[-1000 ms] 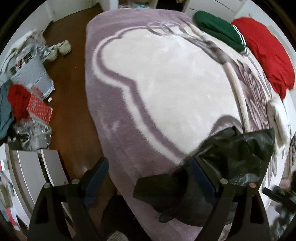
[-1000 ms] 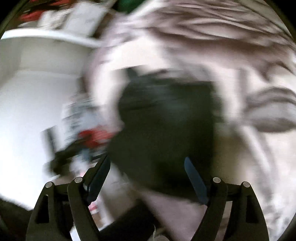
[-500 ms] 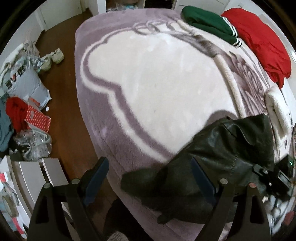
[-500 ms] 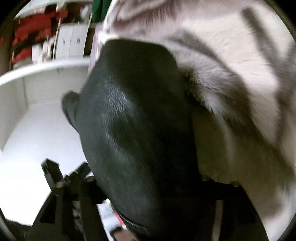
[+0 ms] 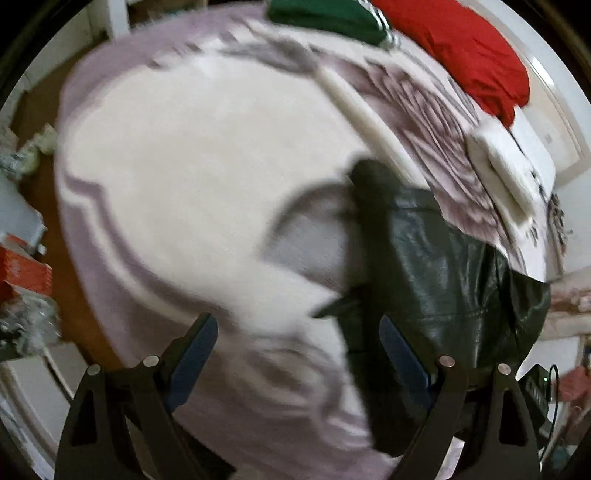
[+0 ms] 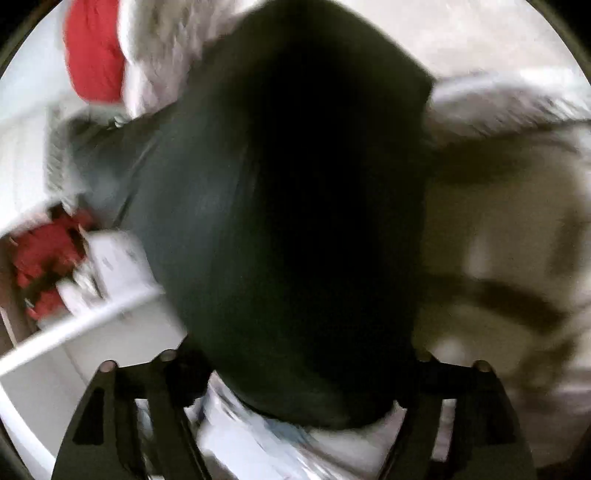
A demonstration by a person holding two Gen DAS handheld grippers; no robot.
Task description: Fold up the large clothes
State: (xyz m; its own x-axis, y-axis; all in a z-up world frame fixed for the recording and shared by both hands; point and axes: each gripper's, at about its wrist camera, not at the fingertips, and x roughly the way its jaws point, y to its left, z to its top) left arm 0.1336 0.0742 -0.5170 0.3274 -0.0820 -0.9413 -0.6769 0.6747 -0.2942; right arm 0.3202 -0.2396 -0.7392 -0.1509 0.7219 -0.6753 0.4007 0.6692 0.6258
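Observation:
A black leather jacket (image 5: 447, 280) hangs raised over the right part of a bed covered by a purple and white blanket (image 5: 207, 177). My left gripper (image 5: 299, 354) is open and empty, its blue pads just left of the jacket. In the right wrist view the jacket (image 6: 295, 221) fills the middle and hides the fingertips of my right gripper (image 6: 306, 391). The jacket hangs from that spot, so it seems shut on the jacket. Both views are blurred.
A green garment (image 5: 325, 16) and a red garment (image 5: 465, 55) lie at the far edge of the bed. A folded white piece (image 5: 506, 166) lies at the right. Boxes and bags (image 5: 22, 273) stand on the wooden floor at the left.
The jacket has been lifted higher and swung right, off the bed's near edge. The left gripper has moved in over the bed. The jacket now covers the right view.

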